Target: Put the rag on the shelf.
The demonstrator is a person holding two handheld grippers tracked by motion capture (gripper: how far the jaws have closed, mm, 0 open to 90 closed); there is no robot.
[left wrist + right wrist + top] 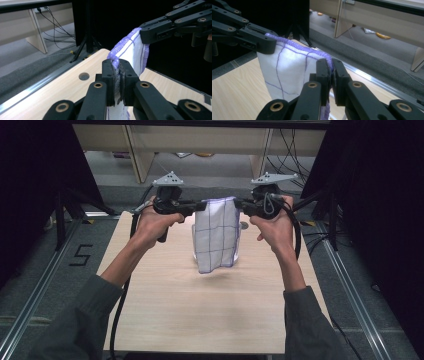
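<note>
A white cloth (216, 234) with purple grid lines and a purple hem hangs folded above the wooden table (165, 305), its lower edge close to the tabletop. My left gripper (202, 206) is shut on the cloth's upper left corner, and my right gripper (237, 204) is shut on the upper right corner. In the left gripper view the cloth (131, 53) runs from my own jaws (117, 75) across to the right gripper (147, 33). In the right gripper view the cloth (287, 70) stretches from my jaws (331, 73) to the left gripper (265, 45).
A round hole (243, 225) sits in the tabletop near the far right, also seen as the hole (84, 76). Beyond the far edge are wooden bench legs (136, 157), cables and grey floor. Black curtains flank both sides. A floor mark "5" (81, 255) lies left of the table.
</note>
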